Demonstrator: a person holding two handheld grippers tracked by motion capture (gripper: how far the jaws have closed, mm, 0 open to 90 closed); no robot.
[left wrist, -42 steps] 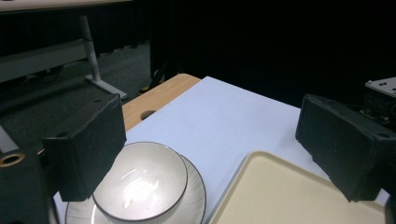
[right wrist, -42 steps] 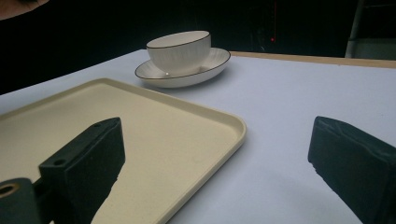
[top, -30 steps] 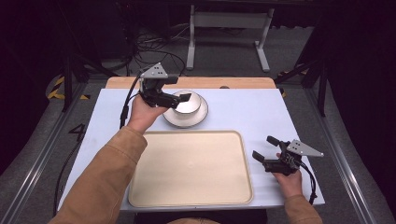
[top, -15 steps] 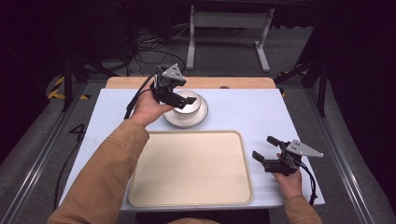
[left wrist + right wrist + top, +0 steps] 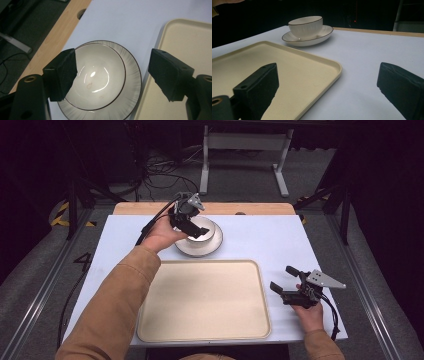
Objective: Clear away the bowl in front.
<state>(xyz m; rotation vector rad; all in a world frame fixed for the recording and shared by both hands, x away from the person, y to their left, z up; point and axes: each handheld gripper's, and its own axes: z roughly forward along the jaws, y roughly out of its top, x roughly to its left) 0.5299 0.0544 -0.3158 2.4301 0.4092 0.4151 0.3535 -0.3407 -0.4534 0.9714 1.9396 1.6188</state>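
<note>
So the left gripper (image 5: 192, 227) is hanging right over the bowl (image 5: 201, 230), jaws spread wide, nothing held. In the left gripper view you look straight down into the bowl (image 5: 96, 80): one jaw overlaps the bowl's rim on the view's left, the other sits out past the saucer (image 5: 132, 82), over the edge of the tray (image 5: 175, 37). So the bowl is directly below the gripper, a bit off toward that first jaw rather than centred in the gap. My guess is the next move is a straight drop so one jaw goes inside the rim and the other outside, then a pinch on the wall. The bowl stands upright, mouth up, on the saucer (image 5: 212, 247), toward the far side of the white table (image 5: 260, 235), just beyond the far edge of the empty tray (image 5: 205, 300). It's round, so there's no real long axis and it doesn't point anywhere; any spot on the rim works. The right gripper (image 5: 290, 285) is also open and empty, resting near the table's front right corner beside the tray, well apart from the bowl (image 5: 305, 25), so the left hand is clearly the nearer one. Can't tell if the left jaw is actually touching the rim or just above it.
</note>
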